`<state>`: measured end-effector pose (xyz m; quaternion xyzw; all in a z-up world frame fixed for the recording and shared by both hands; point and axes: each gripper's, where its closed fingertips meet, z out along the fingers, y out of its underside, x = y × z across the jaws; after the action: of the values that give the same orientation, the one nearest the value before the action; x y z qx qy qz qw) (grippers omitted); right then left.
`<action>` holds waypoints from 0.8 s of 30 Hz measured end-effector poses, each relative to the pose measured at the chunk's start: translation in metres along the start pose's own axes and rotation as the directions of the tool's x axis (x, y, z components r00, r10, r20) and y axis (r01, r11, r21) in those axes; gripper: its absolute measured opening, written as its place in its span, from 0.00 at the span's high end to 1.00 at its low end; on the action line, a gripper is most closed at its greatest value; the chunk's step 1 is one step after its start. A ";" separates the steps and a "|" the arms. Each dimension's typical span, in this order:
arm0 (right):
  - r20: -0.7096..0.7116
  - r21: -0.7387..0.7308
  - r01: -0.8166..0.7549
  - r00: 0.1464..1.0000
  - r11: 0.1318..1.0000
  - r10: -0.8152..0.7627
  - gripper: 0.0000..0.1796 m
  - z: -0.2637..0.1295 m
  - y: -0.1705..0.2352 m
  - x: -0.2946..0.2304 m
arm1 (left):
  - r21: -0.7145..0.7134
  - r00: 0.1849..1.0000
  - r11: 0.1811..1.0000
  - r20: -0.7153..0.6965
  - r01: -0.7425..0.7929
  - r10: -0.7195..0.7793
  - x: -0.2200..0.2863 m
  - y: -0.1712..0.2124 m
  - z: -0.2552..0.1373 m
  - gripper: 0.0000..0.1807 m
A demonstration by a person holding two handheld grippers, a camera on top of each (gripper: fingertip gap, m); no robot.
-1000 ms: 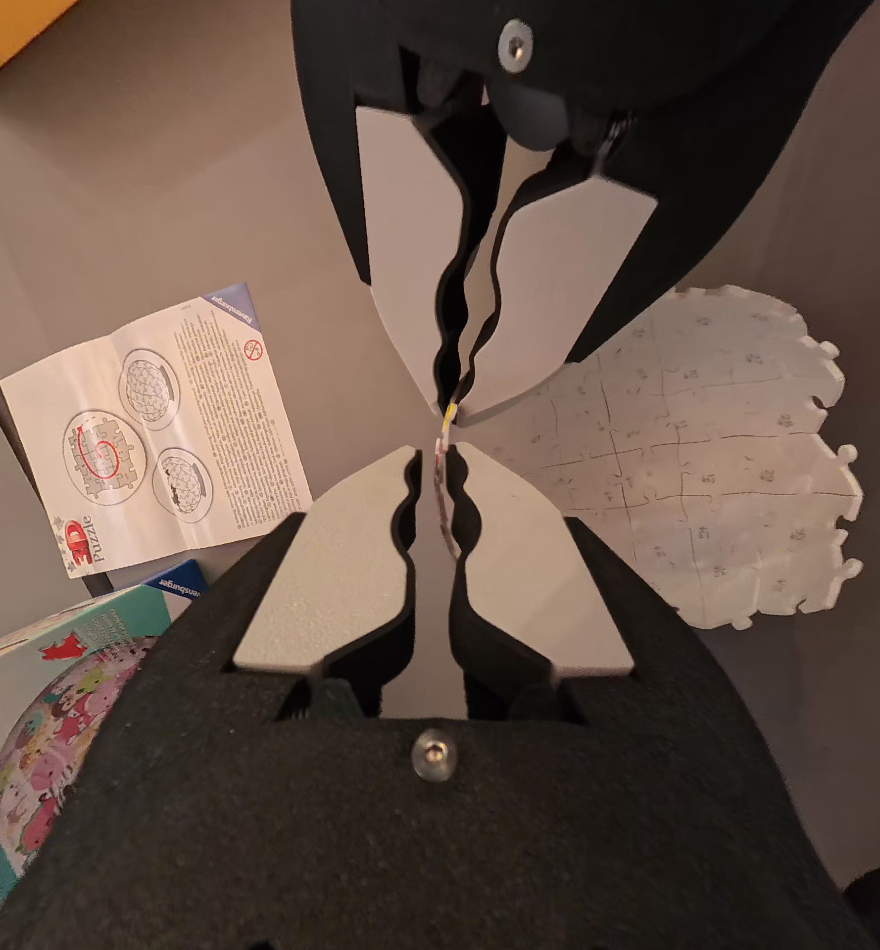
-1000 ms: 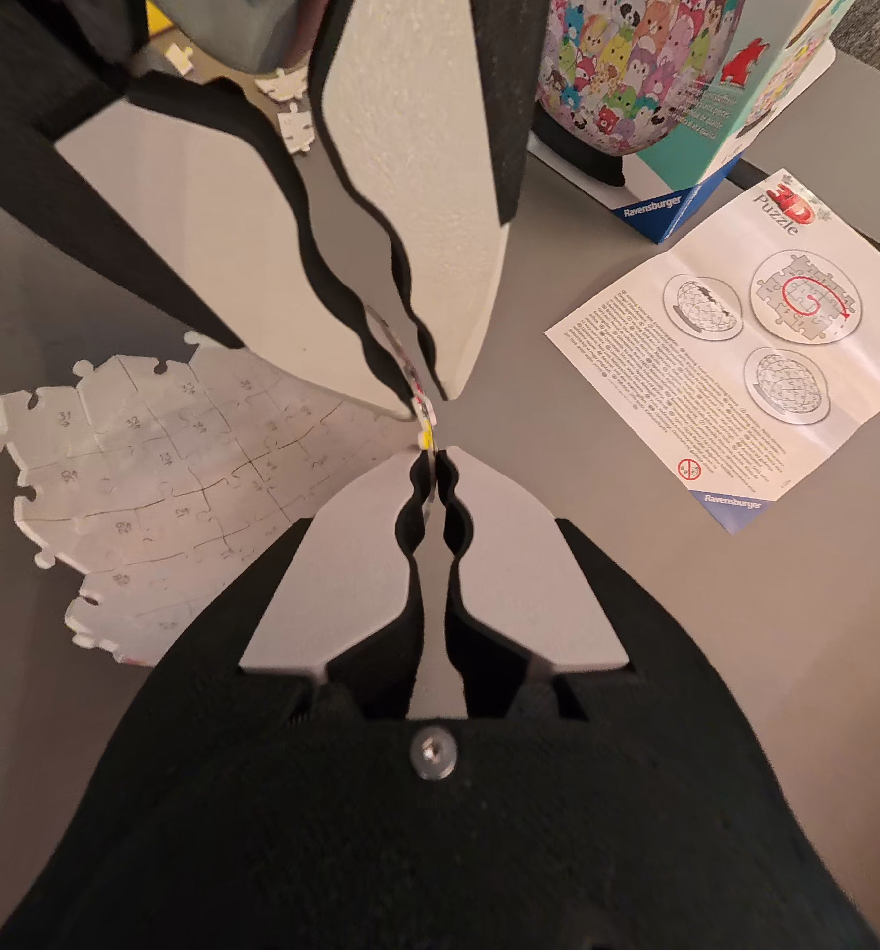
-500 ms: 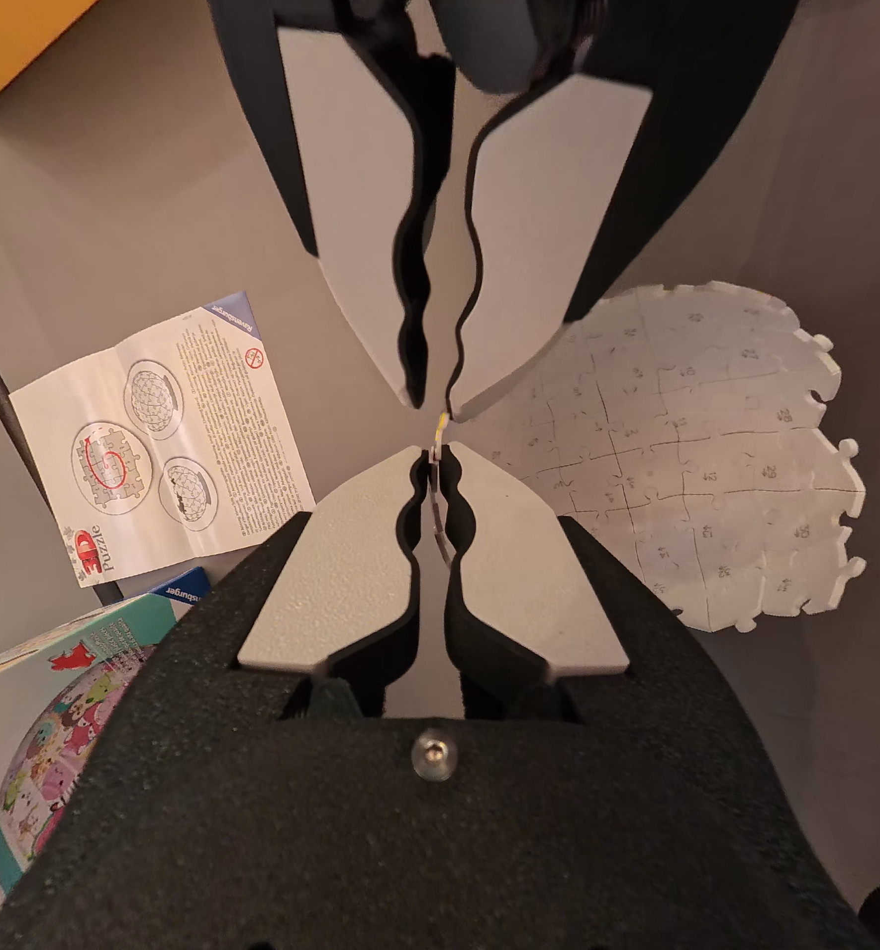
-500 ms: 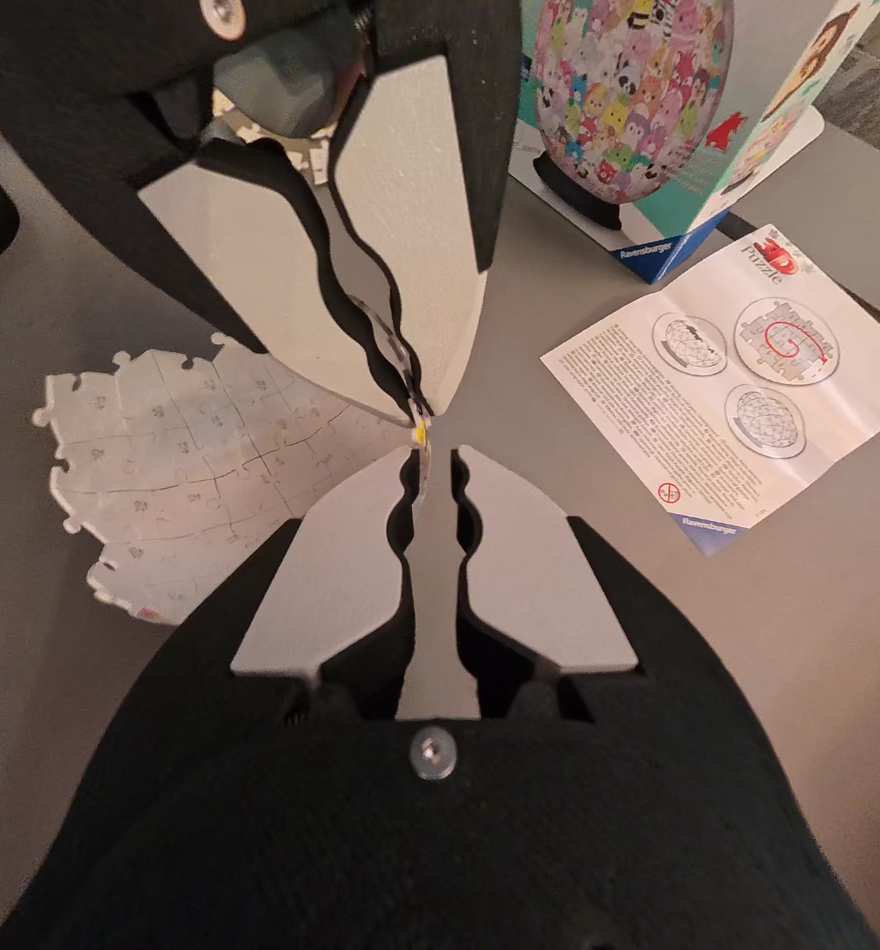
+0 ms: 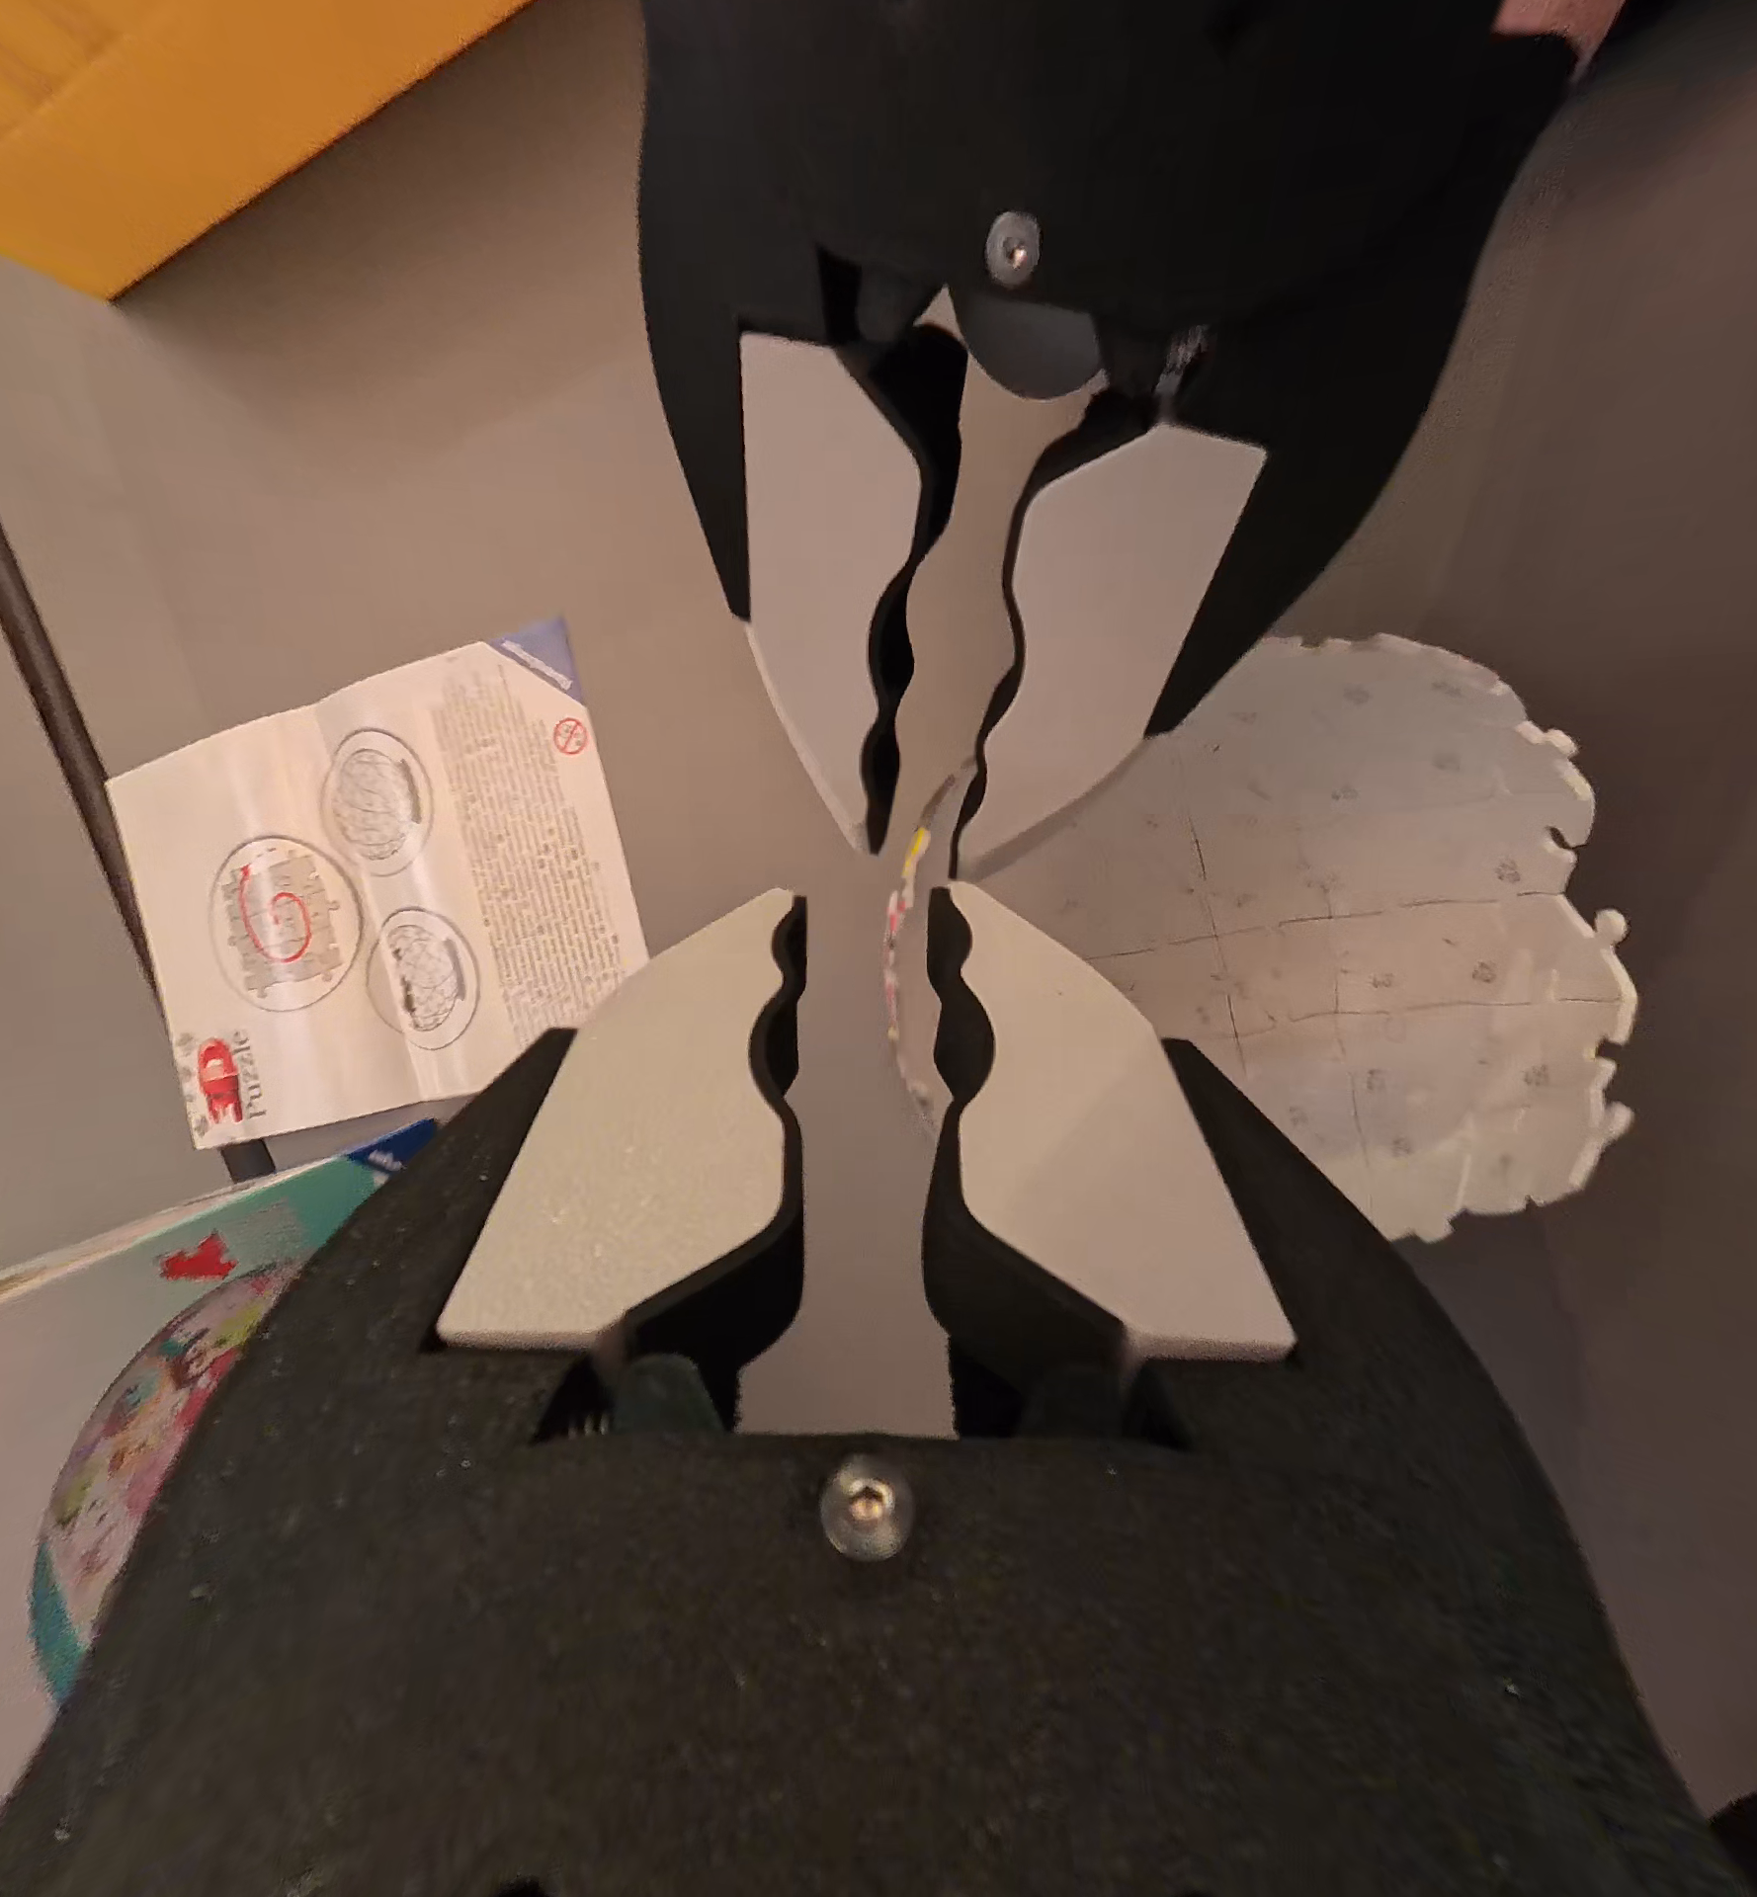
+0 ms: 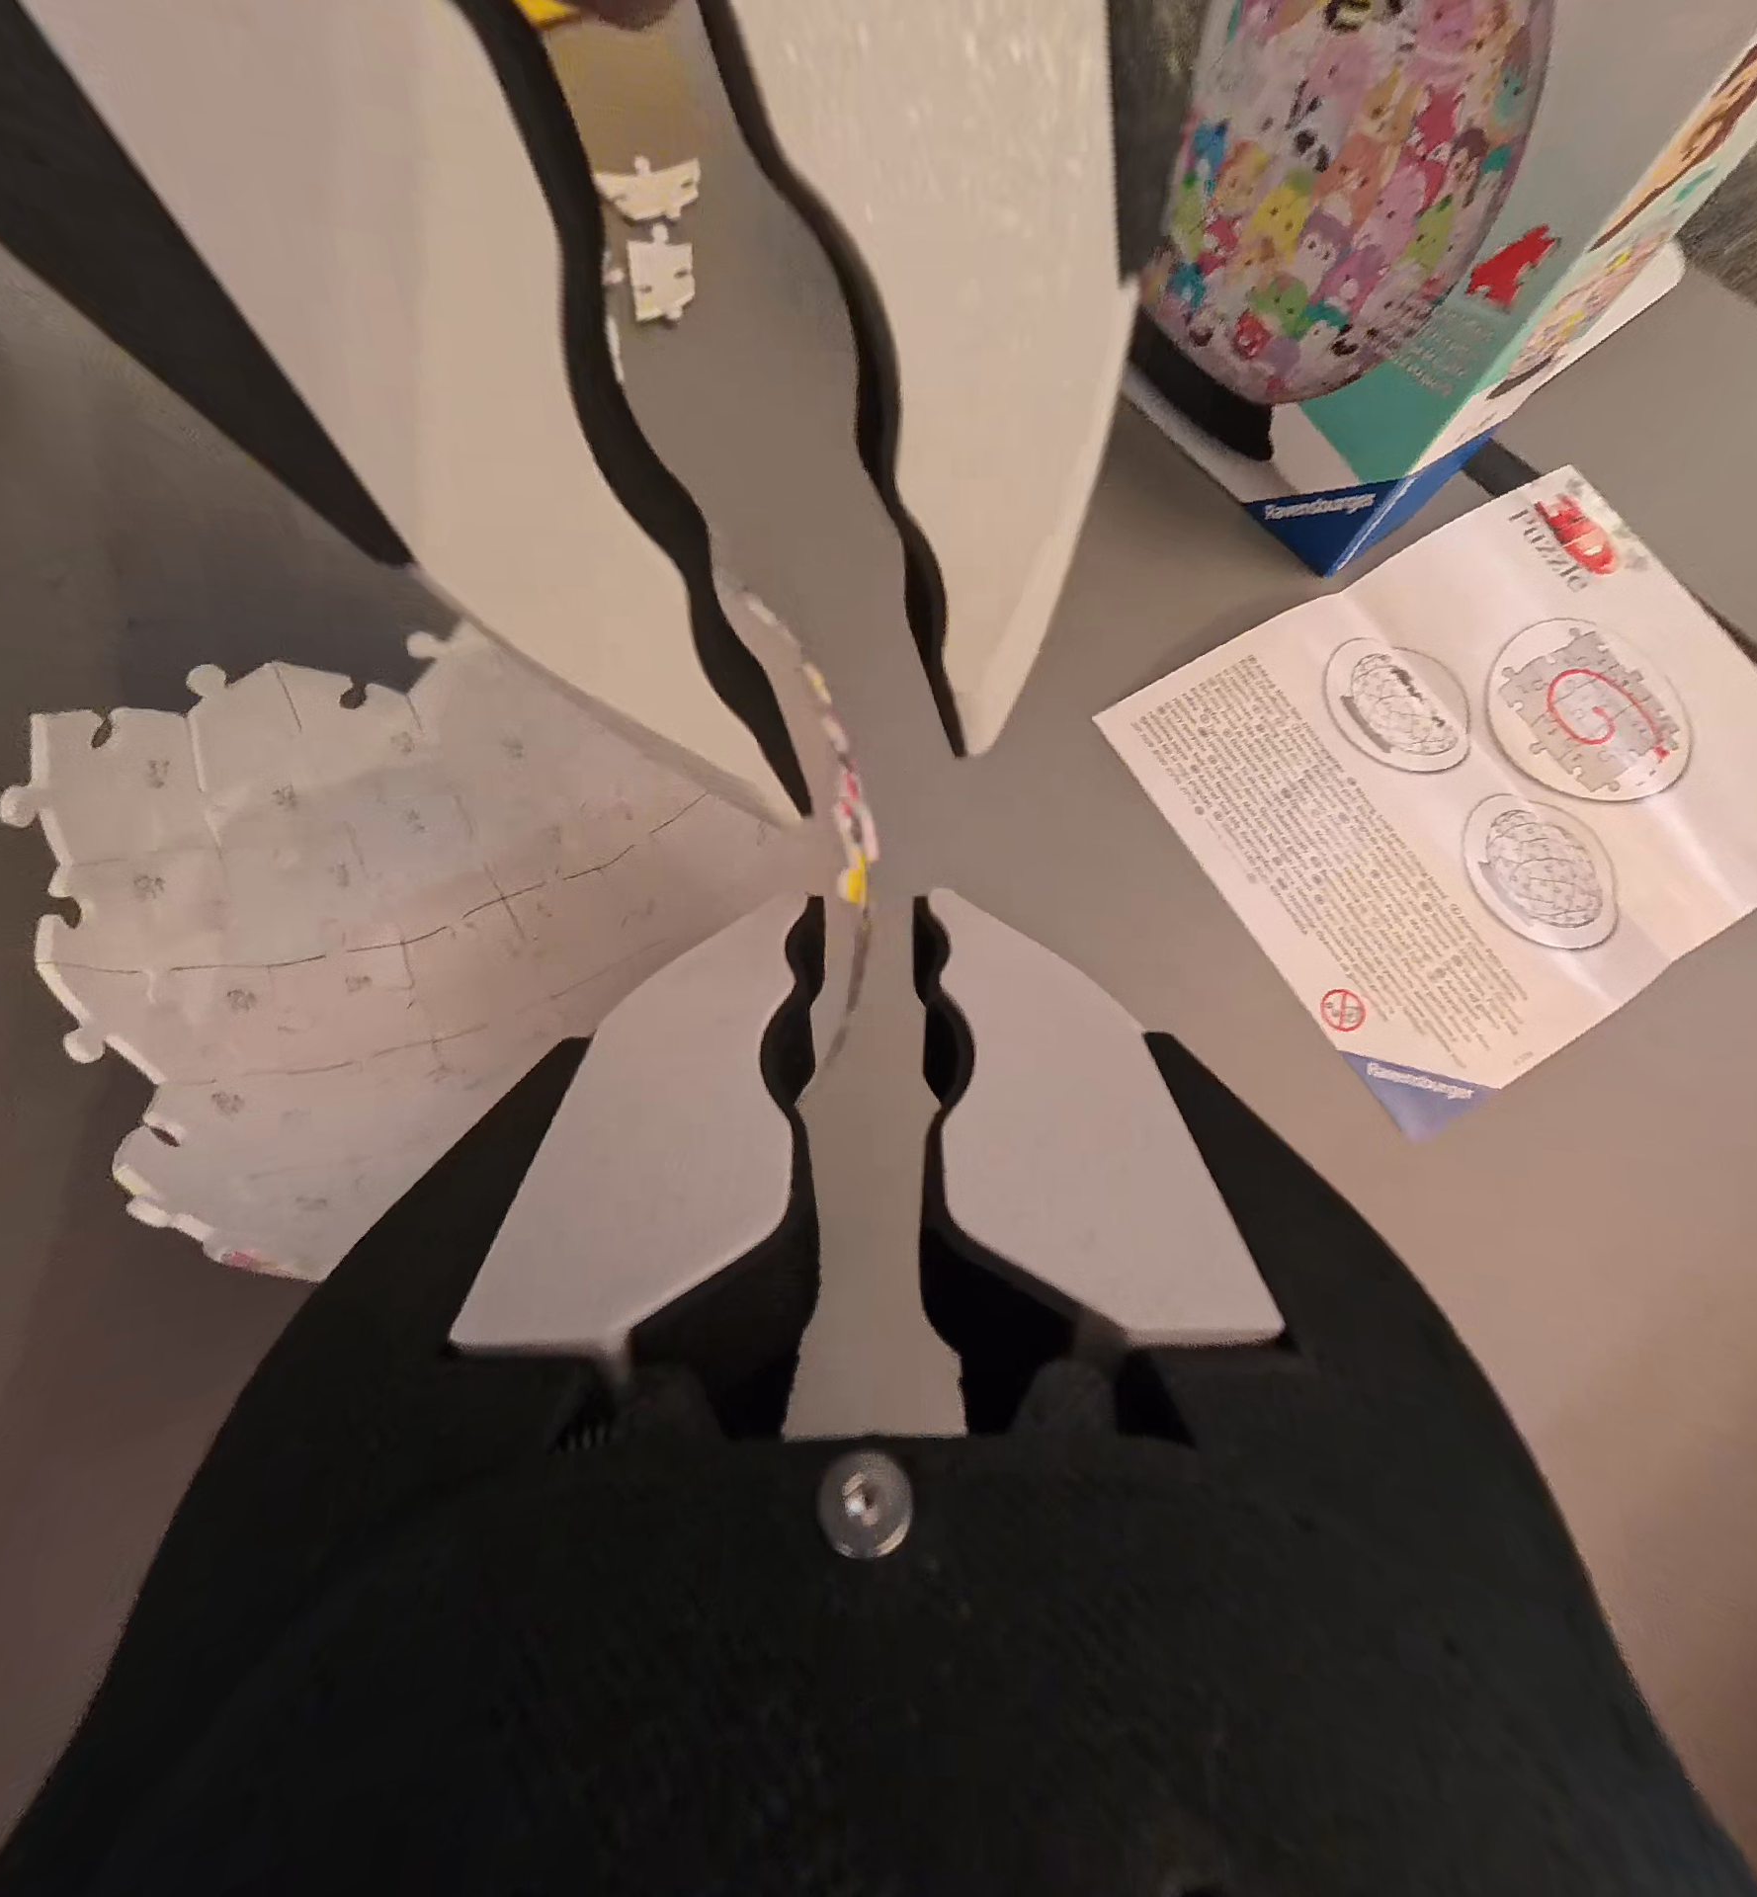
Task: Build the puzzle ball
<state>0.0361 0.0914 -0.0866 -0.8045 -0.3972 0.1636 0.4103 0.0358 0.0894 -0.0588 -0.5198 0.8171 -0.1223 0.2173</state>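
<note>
The partly built puzzle ball (image 5: 1367,944) is a curved white shell of joined numbered pieces, seen from its inner side; it also shows in the right wrist view (image 6: 341,924). Its colour-printed rim (image 5: 895,955) runs through the gap of both grippers. My left gripper (image 5: 866,893) is open, with the rim close to its right finger. My right gripper (image 6: 866,895) is open too, tip to tip with the left one (image 6: 880,782). The right gripper (image 5: 913,857) shows at the top of the left wrist view. The rim (image 6: 849,811) lies beside the fingers, not pinched.
A folded instruction leaflet (image 5: 371,903) lies on the grey table, also in the right wrist view (image 6: 1470,801). The puzzle box (image 6: 1419,257) stands behind it. Loose white pieces (image 6: 659,236) lie farther off. A yellow surface (image 5: 135,123) is at the far corner. The grippers are tip to tip, or close to it.
Both grippers were shut on the shell's rim a second ago. The right one opened first, and now the left one has opened as well.
</note>
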 end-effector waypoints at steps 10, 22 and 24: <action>0.020 -0.128 0.266 0.964 0.955 -0.266 0.87 0.005 -0.008 0.003 | 0.032 0.992 0.991 -0.006 0.128 -0.127 -0.004 0.028 -0.019 0.89; 0.050 -0.243 0.306 0.952 0.920 -0.303 0.96 0.015 -0.010 -0.001 | 0.059 0.993 0.991 -0.025 0.118 -0.116 -0.003 0.019 -0.020 0.89; 0.054 -0.241 0.289 0.957 0.927 -0.284 0.96 0.014 -0.010 -0.001 | 0.062 0.993 0.991 -0.023 0.115 -0.114 -0.003 0.018 -0.021 0.89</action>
<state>0.0221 0.1016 -0.0878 -0.7810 -0.5312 0.0588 0.3231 0.0130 0.0994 -0.0476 -0.5575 0.7837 -0.1655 0.2182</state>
